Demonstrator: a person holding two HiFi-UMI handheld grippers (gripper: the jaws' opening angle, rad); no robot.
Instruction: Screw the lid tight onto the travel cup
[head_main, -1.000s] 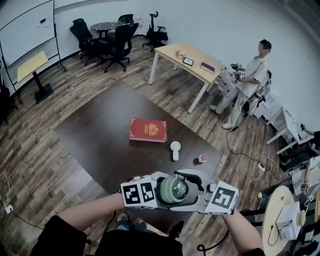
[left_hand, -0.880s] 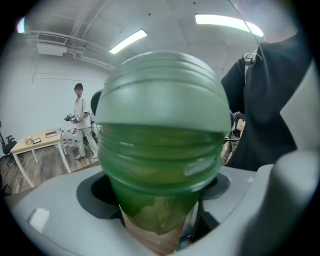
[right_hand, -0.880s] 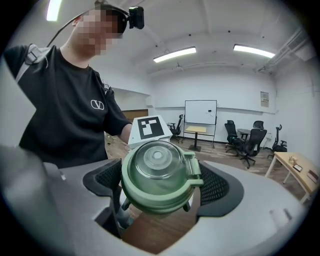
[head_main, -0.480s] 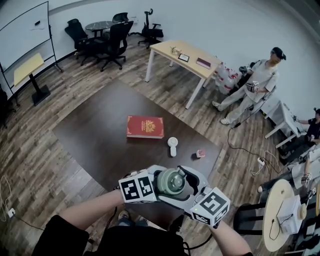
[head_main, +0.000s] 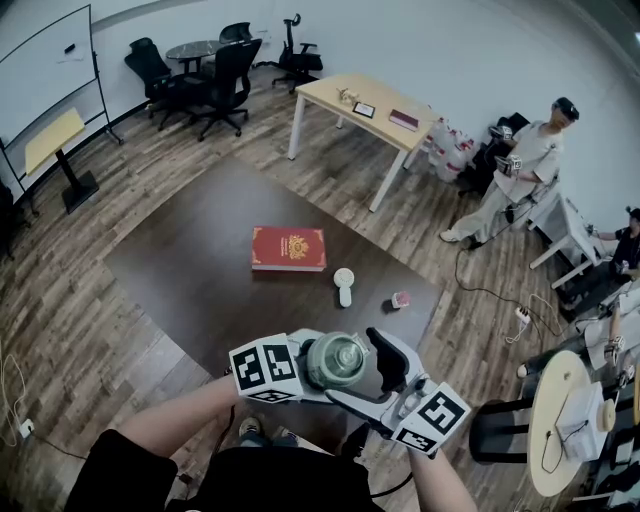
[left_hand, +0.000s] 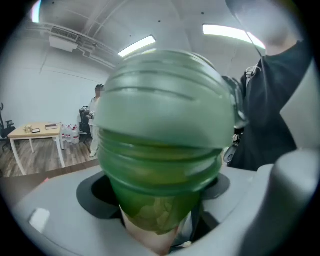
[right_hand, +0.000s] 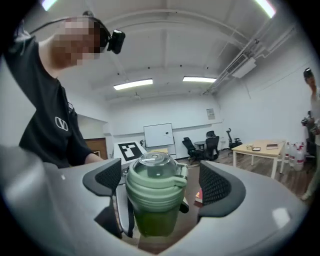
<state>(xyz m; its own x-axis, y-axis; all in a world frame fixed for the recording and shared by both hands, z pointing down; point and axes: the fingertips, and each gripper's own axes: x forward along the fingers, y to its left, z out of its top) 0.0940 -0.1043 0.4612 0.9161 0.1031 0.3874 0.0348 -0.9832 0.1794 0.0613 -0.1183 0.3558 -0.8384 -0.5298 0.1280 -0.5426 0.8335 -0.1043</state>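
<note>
The green travel cup (head_main: 335, 362) with its ribbed green lid (right_hand: 154, 187) and clear dome is held up in front of me, above the near edge of the dark table (head_main: 190, 280). My left gripper (head_main: 318, 376) is shut on the cup's lower body (left_hand: 160, 200), which fills the left gripper view. Its dark fingers (right_hand: 116, 210) show against the cup's side in the right gripper view. My right gripper (right_hand: 161, 182) is open. Its meshed pads (right_hand: 220, 186) stand on either side of the lid with a gap on each side.
On the table lie a red book (head_main: 288, 248), a small white object (head_main: 344, 285) and a small pink object (head_main: 400, 299). Beyond are a wooden table (head_main: 355, 98), office chairs (head_main: 225, 75) and a person standing (head_main: 515, 175) at the right.
My right gripper has swung round the lid, its marker cube dropping lower and nearer to me. The left gripper and cup stayed almost still. The head view shifted slightly.
</note>
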